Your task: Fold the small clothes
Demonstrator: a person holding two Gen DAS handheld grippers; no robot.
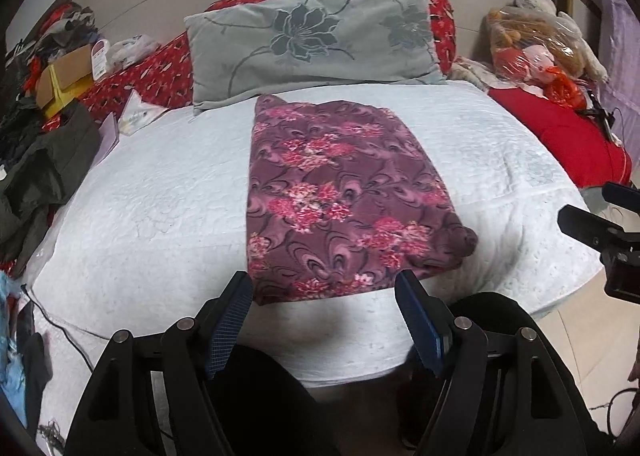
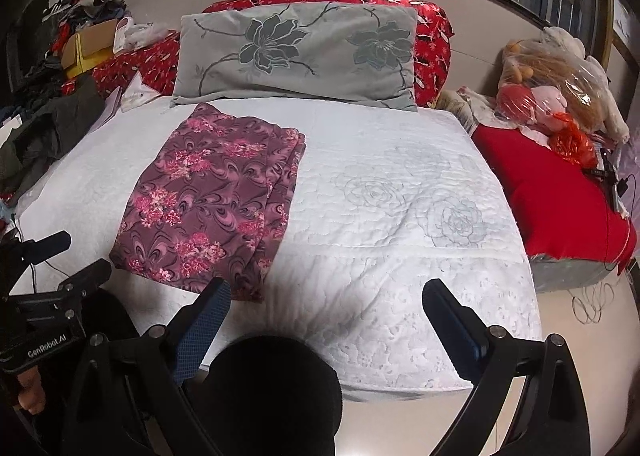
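A purple garment with pink flowers point(image 1: 340, 196) lies folded into a long rectangle on the white quilted bed point(image 1: 152, 192). My left gripper point(image 1: 324, 288) is open and empty, hovering just in front of the garment's near edge. In the right wrist view the garment point(image 2: 212, 204) lies left of centre on the bed point(image 2: 400, 216). My right gripper point(image 2: 326, 296) is open and empty, above the bed's near edge, to the right of the garment. The left gripper point(image 2: 64, 256) shows at that view's left edge, and the right gripper point(image 1: 592, 212) at the left wrist view's right edge.
A grey flowered pillow point(image 1: 312, 44) leans on a red bedspread point(image 1: 152, 72) at the head. Dark clothes point(image 1: 44, 168) and boxes point(image 1: 68, 76) pile up at the left. A red cushion point(image 2: 560, 196) and bagged plush toys point(image 2: 560, 88) sit at the right. A cable point(image 1: 64, 328) crosses the bed's near left.
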